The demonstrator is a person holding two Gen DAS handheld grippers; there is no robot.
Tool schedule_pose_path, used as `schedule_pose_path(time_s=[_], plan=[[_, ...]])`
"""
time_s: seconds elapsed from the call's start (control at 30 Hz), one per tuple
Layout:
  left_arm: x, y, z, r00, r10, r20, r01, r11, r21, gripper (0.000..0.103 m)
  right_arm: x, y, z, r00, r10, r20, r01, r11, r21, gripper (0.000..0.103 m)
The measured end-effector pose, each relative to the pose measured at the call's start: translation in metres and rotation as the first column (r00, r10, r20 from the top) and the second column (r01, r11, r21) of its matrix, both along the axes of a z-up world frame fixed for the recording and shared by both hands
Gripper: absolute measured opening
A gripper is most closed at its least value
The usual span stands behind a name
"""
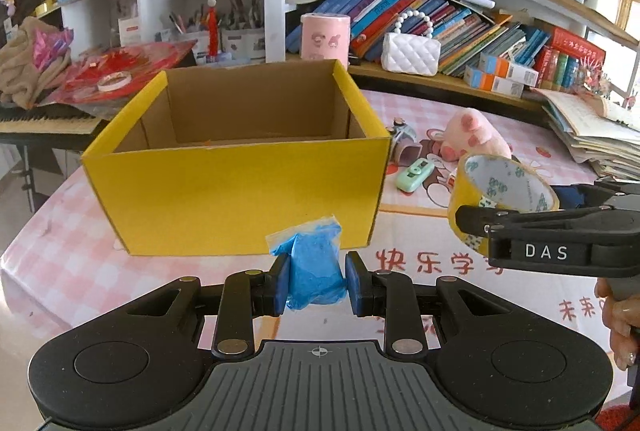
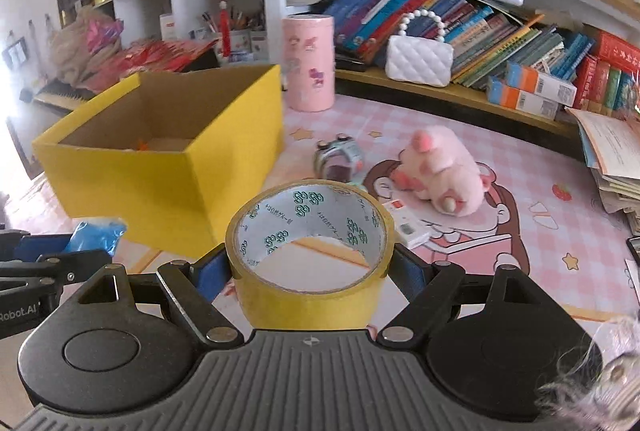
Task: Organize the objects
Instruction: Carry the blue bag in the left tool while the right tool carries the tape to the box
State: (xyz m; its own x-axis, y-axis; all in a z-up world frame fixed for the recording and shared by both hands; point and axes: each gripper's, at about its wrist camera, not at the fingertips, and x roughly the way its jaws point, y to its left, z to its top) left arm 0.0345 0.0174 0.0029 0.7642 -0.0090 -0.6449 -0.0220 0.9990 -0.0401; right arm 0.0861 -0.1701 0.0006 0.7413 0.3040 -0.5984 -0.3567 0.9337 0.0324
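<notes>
Yellow open cardboard box (image 1: 236, 191) sits far left on the counter (image 1: 440, 231), nearly empty. Left tongs (image 1: 316, 283) are clamped on a crumpled blue plastic bag (image 1: 314, 273) just before it; right tongs (image 2: 312, 267) pinch a yellow tape roll (image 2: 310, 255). Pink plush toy (image 2: 440, 171), small gadgets remain loose at right: barely begun.

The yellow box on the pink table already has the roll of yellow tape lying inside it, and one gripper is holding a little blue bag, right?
Not quite. The tape roll is not in the yellow box; the right gripper is clamped on it in front of the box, as the right wrist view shows. The rest holds: the left gripper grips the blue bag.
</notes>
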Motion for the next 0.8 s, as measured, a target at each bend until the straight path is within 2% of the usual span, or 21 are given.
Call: schedule_pose_path(time_s=[0.47, 0.8], plan=[[-0.043, 0.061, -0.002, 0.999, 0.038, 0.005, -0.038, 0.998, -0.057, 0.027, -0.053, 0.063, -0.002, 0.997, 0.072, -0.020, -0.073, 0.996, -0.049, 0.082], [-0.054, 0.084, -0.004, 0.999, 0.041, 0.009, -0.040, 0.997, -0.073, 0.027, -0.072, 0.094, -0.003, 0.995, 0.100, -0.011, -0.100, 0.993, -0.067, 0.082]])
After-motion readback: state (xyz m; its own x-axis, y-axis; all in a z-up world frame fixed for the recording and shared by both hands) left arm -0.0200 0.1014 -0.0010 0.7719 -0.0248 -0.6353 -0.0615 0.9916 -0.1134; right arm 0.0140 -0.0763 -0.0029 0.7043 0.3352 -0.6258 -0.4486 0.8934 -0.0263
